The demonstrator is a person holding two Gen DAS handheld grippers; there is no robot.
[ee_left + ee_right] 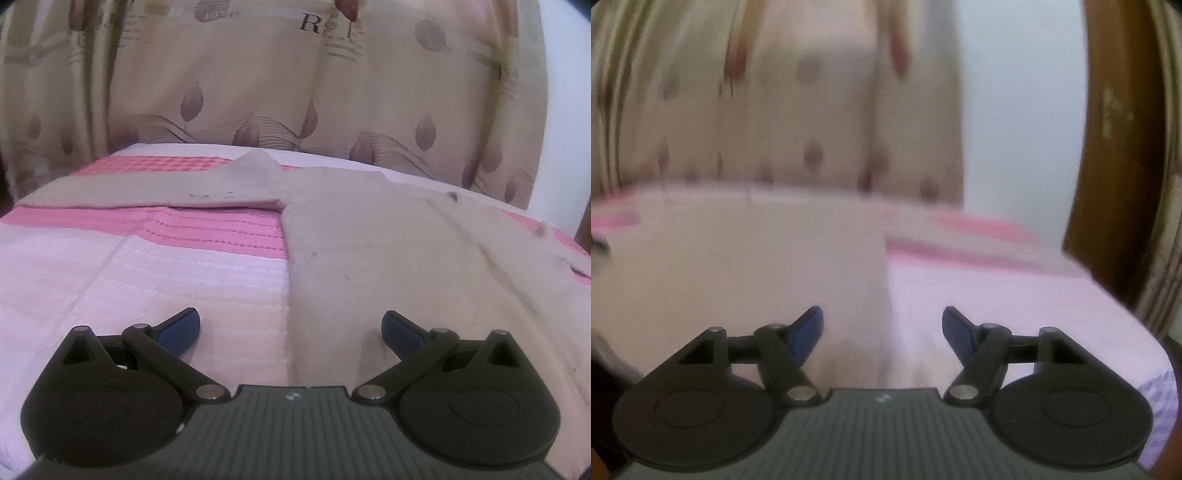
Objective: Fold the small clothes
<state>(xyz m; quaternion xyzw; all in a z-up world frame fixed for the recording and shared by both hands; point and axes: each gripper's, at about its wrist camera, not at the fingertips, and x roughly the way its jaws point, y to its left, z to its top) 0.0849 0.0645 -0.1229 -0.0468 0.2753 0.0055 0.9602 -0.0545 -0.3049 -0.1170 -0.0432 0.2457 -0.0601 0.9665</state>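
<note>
A beige knitted cardigan (pixel 388 251) lies flat on a pink and white cloth-covered table (pixel 129 266), one sleeve (pixel 155 188) stretched out to the left. My left gripper (pixel 291 325) hovers low over the garment's left edge near its hem, jaws wide apart with nothing between them. In the blurred right wrist view the cardigan (pixel 746 266) fills the left half, its right edge running down the middle. My right gripper (pixel 882 325) stands open above that edge, with no cloth pinched between its blue pads (pixel 809 332).
A beige curtain (pixel 277 81) with a brown leaf print hangs right behind the table. A white wall (pixel 1019 110) and a brown wooden frame (pixel 1115 155) stand to the right. The table's rounded front right corner (pixel 1145 354) drops off near my right gripper.
</note>
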